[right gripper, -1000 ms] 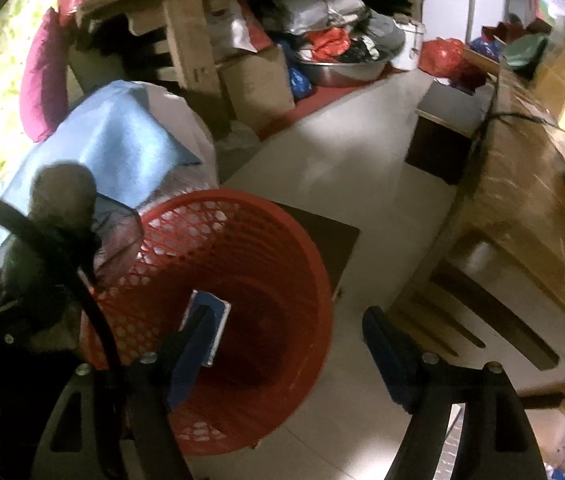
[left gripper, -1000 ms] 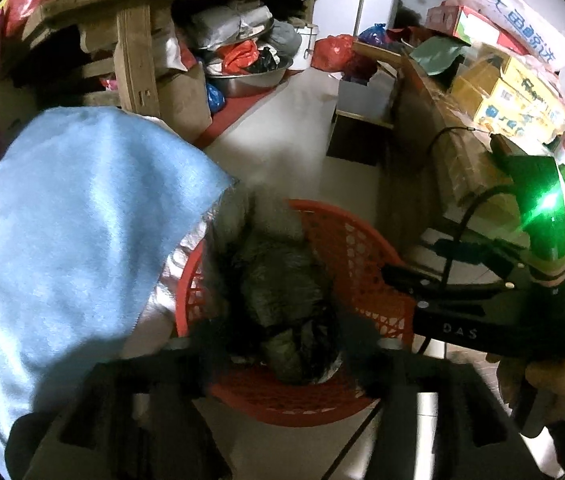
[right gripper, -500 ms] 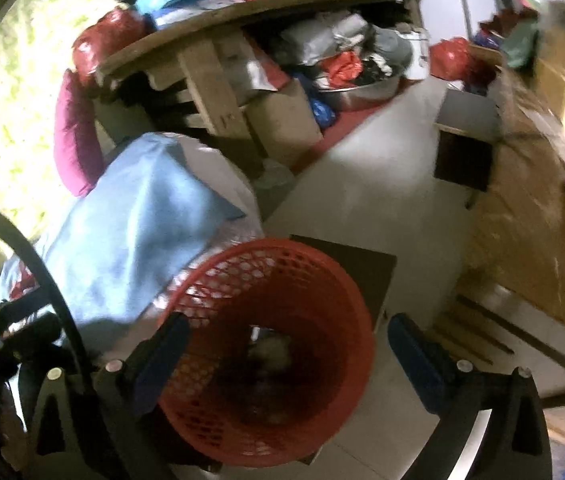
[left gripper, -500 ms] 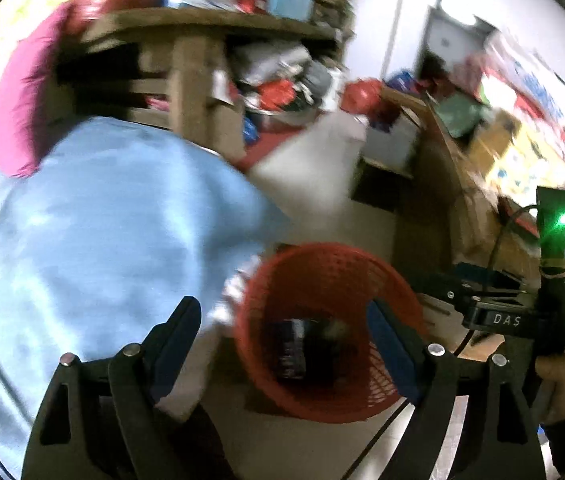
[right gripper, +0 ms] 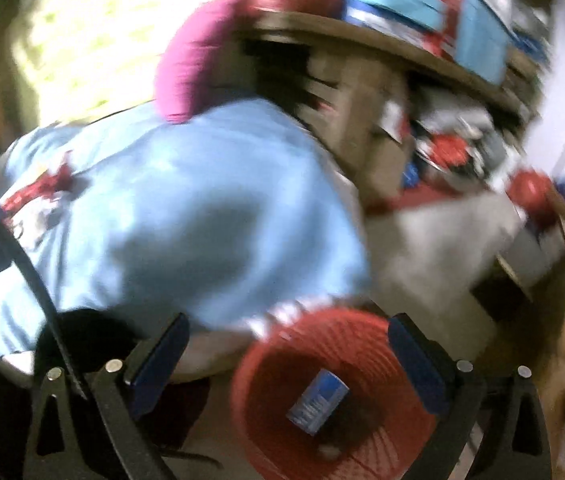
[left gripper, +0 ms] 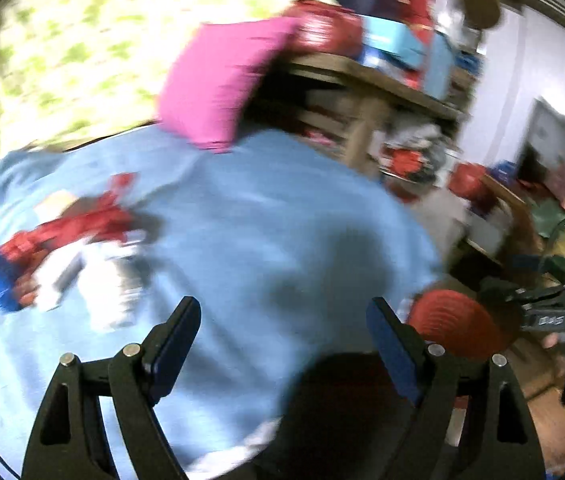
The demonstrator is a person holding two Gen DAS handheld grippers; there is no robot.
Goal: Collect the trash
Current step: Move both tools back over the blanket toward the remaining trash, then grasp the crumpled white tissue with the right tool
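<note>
Now both claws stand spread with nothing between them — the left gripper (left gripper: pixel 282 330) over the blue cloth (left gripper: pixel 266 240), the right gripper (right gripper: pixel 288 346) above the red basket (right gripper: pixel 366 336). A blue packet (right gripper: pixel 317 402) lies inside the basket — red-and-blue wrappers (left gripper: pixel 46 248) rest on the cloth, blurred.

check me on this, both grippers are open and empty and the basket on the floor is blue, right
Not quite: the basket is red, as the right wrist view shows; only the small packet inside it is blue. Left gripper and right gripper are indeed open and empty.
</note>
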